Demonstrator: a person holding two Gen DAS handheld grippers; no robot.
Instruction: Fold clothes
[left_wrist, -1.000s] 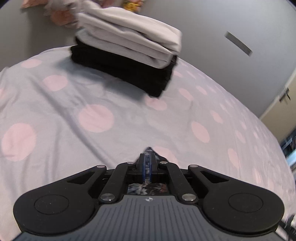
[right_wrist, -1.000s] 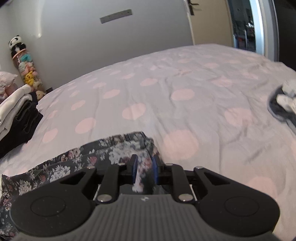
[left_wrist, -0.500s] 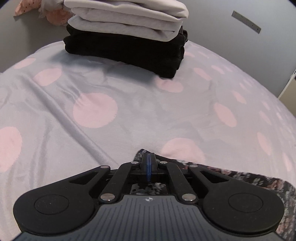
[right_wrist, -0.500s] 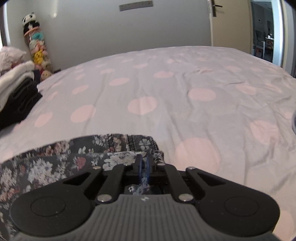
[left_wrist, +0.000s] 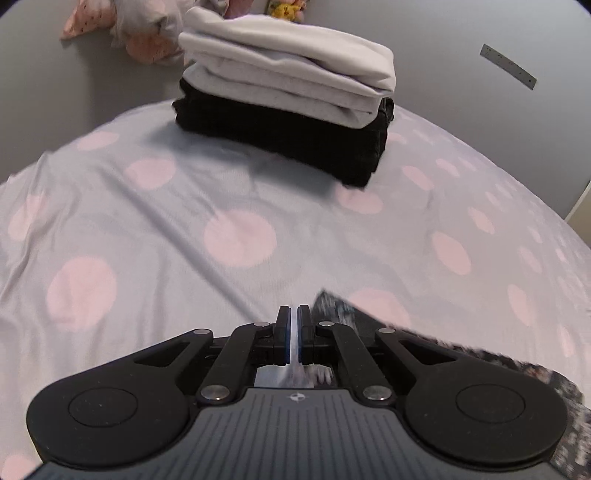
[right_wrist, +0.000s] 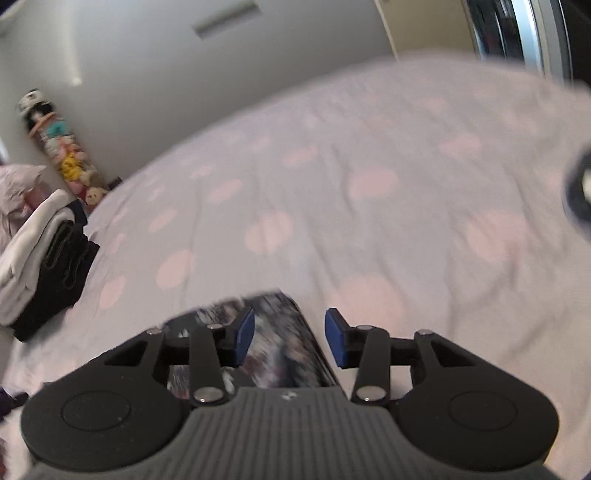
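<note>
A dark floral garment (left_wrist: 454, 354) lies on the spotted bedsheet (left_wrist: 155, 221), just right of my left gripper (left_wrist: 291, 325). The left jaws stand a narrow slit apart with nothing between them, above the sheet. In the right wrist view the same floral garment (right_wrist: 273, 332) lies under and between my right gripper's blue pads (right_wrist: 245, 334). My right gripper (right_wrist: 290, 341) is open wide and holds nothing. The view is blurred.
A stack of folded white and black clothes (left_wrist: 288, 107) sits at the far side of the bed; it also shows in the right wrist view (right_wrist: 44, 266). Stuffed toys (right_wrist: 62, 147) hang by the grey wall. A dark item (right_wrist: 580, 192) lies at the right edge.
Both grippers let go of the floral garment. The right jaws opened wide and the left ones parted slightly. The left gripper shifted left off the garment's corner.
</note>
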